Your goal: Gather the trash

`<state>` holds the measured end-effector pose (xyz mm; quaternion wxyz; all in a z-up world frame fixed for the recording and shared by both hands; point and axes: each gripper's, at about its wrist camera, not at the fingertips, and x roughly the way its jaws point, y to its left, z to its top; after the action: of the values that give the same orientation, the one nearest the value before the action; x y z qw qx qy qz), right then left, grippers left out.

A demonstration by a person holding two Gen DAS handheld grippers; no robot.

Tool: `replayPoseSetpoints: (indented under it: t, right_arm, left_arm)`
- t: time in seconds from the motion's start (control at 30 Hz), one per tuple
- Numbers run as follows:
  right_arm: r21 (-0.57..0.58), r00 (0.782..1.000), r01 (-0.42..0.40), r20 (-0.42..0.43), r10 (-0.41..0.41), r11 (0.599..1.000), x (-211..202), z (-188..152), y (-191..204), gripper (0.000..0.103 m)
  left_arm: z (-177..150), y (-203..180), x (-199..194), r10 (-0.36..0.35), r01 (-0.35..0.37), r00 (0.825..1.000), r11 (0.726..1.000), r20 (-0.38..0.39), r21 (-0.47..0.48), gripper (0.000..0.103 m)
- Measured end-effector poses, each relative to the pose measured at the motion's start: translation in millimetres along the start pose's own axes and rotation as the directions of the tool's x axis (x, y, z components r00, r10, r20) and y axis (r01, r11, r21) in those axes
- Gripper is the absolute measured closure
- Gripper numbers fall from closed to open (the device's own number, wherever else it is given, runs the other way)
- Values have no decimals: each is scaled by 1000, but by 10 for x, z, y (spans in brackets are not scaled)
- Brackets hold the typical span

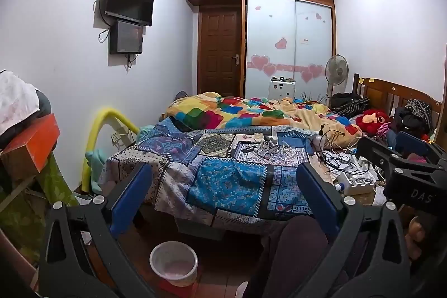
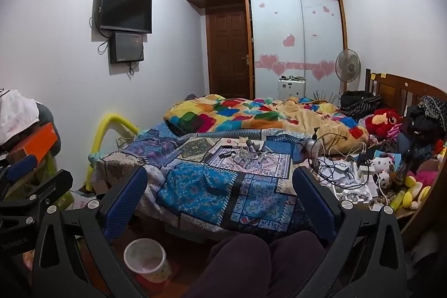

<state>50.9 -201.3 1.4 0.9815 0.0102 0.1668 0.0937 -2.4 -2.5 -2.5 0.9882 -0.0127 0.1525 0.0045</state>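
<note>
Both wrist cameras look from the foot of the patchwork-quilted bed (image 1: 223, 166) toward the brown wooden door (image 1: 220, 52), tilted slightly downward. The left view sits just left of the right one. Both share the bed (image 2: 218, 175), the wall-mounted black television (image 2: 125, 9) and the white plastic bin (image 2: 145, 259) on the floor.

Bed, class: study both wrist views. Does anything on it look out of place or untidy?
Yes. A scatter of small items lies loose mid-bedspread, and tangled cables and chargers sprawl along its right side, unusual on a bed. The waste bin on the floor stands upright, nearly empty.
</note>
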Motion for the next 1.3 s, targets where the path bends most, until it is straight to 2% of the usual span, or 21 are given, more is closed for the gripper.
replayPoseSetpoints:
  t: [0.43, 1.3]
  right_arm:
    - [-23, 1000, -9, 11, 9, 1000, -27, 20, 24, 0]
    - [-25, 1000, -19, 8, 19, 1000, -22, -7, 128, 0]
  left_arm:
    - [-5, 45, 31, 13, -14, 1000, 999, -17, -34, 0]
    - [-11, 56, 24, 11, -12, 1000, 999, -17, -37, 0]
